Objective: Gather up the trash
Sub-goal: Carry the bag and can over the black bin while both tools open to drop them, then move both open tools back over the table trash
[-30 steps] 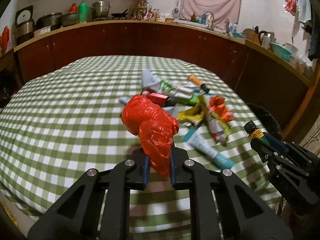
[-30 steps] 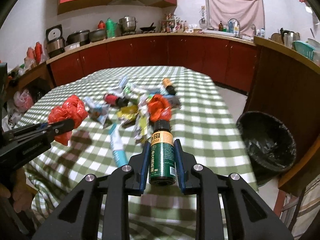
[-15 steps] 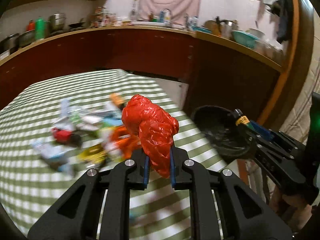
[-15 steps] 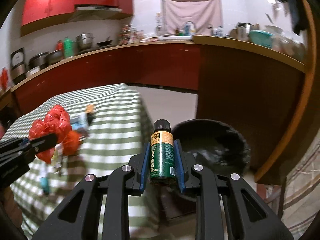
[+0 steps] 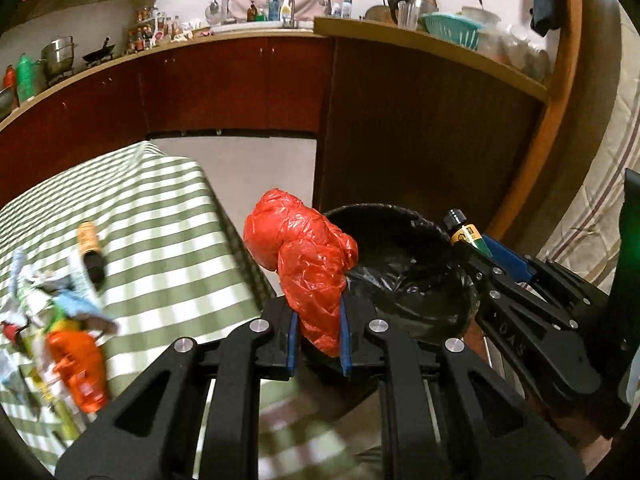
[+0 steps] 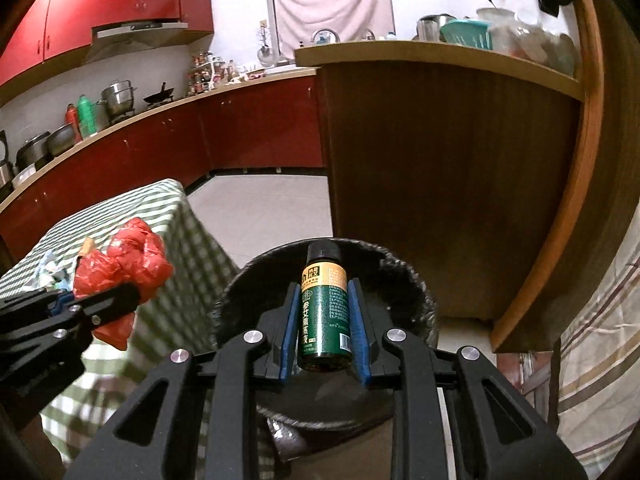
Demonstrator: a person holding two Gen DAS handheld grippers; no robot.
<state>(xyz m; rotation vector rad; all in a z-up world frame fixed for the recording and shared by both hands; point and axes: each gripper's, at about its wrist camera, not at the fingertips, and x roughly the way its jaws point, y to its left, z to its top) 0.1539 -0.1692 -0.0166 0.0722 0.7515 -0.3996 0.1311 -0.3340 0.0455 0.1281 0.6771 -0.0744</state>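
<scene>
Swinging away from the table's middle since a second ago, both grippers are now seen at the black-lined trash bin (image 6: 404, 280). The left gripper (image 5: 318, 340) is clamped shut on a crumpled red plastic bag (image 5: 308, 256); the right gripper (image 6: 324, 334) is closed on a green bottle (image 6: 325, 316) (cap forward) over the bin. Remaining litter (image 5: 60, 320) is left on the green-checked tablecloth (image 5: 160, 248), with kitchen cabinets (image 5: 240, 84) behind.

Crumpled red plastic bag (image 5: 308, 264) between blue pads of black left tongs (image 5: 318, 346). Dark green bottle (image 6: 325, 316), tan label band, black cap. Black-lined bin (image 6: 404, 280). Green-and-white checked cloth on counter (image 5: 160, 248) at nine o'clock; orange wrapper (image 5: 80, 368).
</scene>
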